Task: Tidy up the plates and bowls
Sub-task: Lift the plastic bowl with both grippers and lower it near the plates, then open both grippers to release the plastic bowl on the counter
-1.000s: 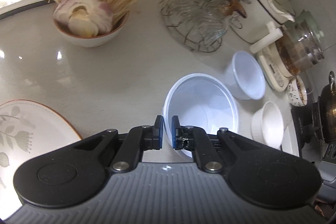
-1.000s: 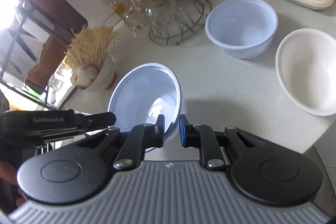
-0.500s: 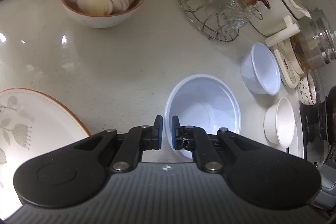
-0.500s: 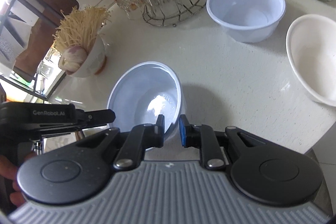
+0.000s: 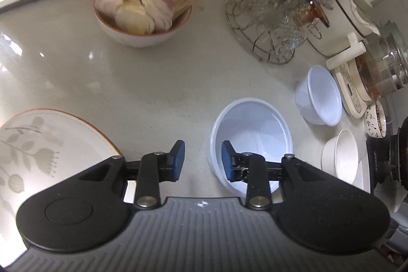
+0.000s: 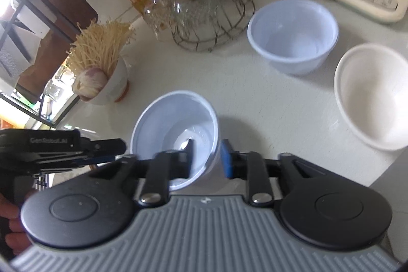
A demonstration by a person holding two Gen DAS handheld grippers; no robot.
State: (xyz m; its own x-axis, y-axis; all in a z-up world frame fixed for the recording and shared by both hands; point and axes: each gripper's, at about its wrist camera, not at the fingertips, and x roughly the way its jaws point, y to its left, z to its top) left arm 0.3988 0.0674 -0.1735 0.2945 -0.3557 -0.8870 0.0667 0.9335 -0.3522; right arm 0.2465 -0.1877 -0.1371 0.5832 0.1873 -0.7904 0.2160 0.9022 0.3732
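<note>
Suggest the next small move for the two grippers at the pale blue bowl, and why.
Probably lift both clear. The left gripper and right gripper are opening, each straddling the rim of the pale blue bowl, which sits on the counter, pads off it.

Home kitchen — countertop (image 5: 153,83), glass kettle (image 5: 382,73), noodle bowl (image 5: 142,27).

Pale blue plastic bowl (image 5: 251,137) upright on the counter (image 5: 142,83), second blue bowl (image 5: 320,96), white bowl (image 5: 341,154) and floral plate (image 5: 43,144) nearby.
</note>
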